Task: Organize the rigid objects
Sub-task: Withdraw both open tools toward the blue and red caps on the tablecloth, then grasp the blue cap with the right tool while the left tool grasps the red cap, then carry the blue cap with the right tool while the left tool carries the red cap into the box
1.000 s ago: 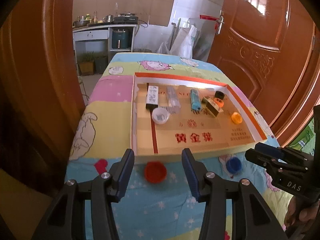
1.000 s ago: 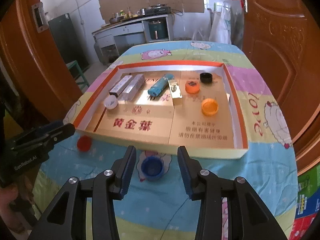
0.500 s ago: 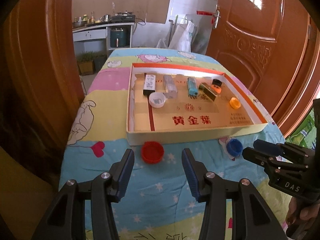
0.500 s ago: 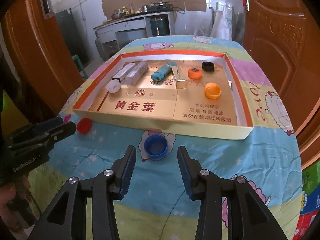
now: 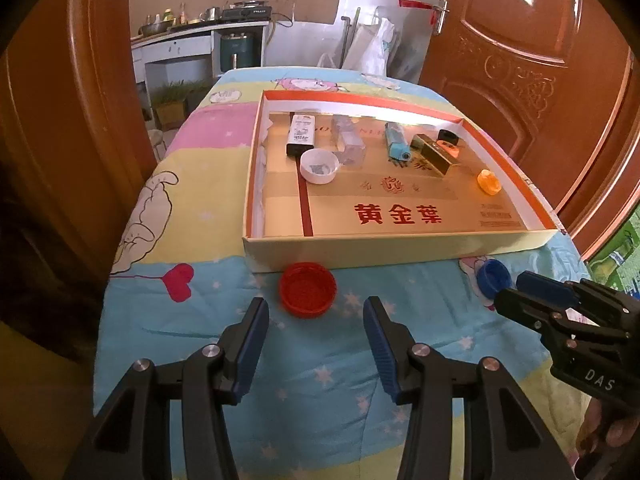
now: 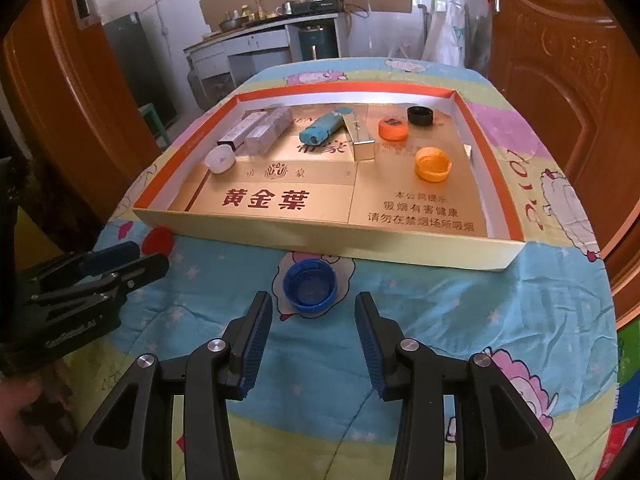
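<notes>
A red cap (image 5: 307, 289) lies open side up on the cloth just in front of the shallow cardboard tray (image 5: 400, 246). My left gripper (image 5: 316, 330) is open and empty just behind the cap. A blue cap (image 6: 309, 286) lies on the cloth before the tray (image 6: 320, 240). My right gripper (image 6: 314, 324) is open and empty right behind it. The blue cap (image 5: 494, 278) and the right gripper (image 5: 528, 290) show at the right of the left wrist view. The red cap (image 6: 158, 240) and left gripper (image 6: 132, 260) show at the left of the right wrist view.
In the tray lie a white cap (image 5: 319, 166), a black-and-white box (image 5: 302, 134), a clear box (image 5: 348, 144), a teal tube (image 5: 396, 146), a gold box (image 5: 434, 154), orange caps (image 6: 433, 164) and a black cap (image 6: 420, 115). Wooden doors flank the table.
Both grippers have pulled back and risen a little; the caps now lie just ahead of the fingertips instead of between them. Nothing was grasped.
</notes>
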The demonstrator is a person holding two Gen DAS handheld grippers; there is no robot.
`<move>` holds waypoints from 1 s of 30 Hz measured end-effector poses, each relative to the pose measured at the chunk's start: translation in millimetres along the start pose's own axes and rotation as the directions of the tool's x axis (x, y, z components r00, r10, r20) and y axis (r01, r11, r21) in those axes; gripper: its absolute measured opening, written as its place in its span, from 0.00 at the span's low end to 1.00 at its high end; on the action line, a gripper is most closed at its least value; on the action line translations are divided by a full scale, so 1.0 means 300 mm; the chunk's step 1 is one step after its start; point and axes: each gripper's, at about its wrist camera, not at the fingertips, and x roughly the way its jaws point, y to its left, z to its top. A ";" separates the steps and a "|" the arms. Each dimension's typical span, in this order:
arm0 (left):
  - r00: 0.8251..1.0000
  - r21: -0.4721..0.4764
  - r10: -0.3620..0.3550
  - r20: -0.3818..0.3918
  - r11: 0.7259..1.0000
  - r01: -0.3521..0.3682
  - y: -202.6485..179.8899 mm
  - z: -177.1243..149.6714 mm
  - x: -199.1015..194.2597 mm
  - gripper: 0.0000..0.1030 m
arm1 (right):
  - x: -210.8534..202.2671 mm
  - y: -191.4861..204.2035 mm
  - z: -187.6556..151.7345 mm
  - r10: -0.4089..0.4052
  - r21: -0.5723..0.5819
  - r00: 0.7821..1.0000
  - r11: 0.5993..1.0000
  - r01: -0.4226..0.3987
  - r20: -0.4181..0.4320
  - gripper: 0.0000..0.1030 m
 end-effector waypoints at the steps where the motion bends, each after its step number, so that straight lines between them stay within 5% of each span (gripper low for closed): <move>1: 1.000 -0.001 0.001 -0.002 1.000 -0.001 0.000 0.001 0.004 0.48 | 0.008 0.002 0.002 -0.001 -0.002 1.000 1.000 0.001 -0.002 0.43; 14: 1.000 0.013 0.018 0.022 1.000 -0.018 0.001 0.020 0.039 0.48 | 0.065 0.017 0.023 -0.038 -0.047 0.999 0.998 0.038 0.001 0.43; 18: 0.997 0.032 0.065 0.029 0.997 -0.065 -0.005 0.021 0.041 0.36 | 0.075 0.028 0.023 -0.077 -0.085 0.997 0.993 0.077 0.006 0.29; 21: 0.998 0.020 0.054 0.032 0.998 -0.055 0.005 0.022 0.038 0.30 | 0.076 0.026 0.021 -0.080 -0.101 0.997 0.992 0.080 0.011 0.29; 30: 0.998 0.024 0.050 0.030 0.998 -0.050 0.006 0.014 0.029 0.30 | 0.068 0.021 0.014 -0.080 -0.104 0.997 0.991 0.081 0.015 0.29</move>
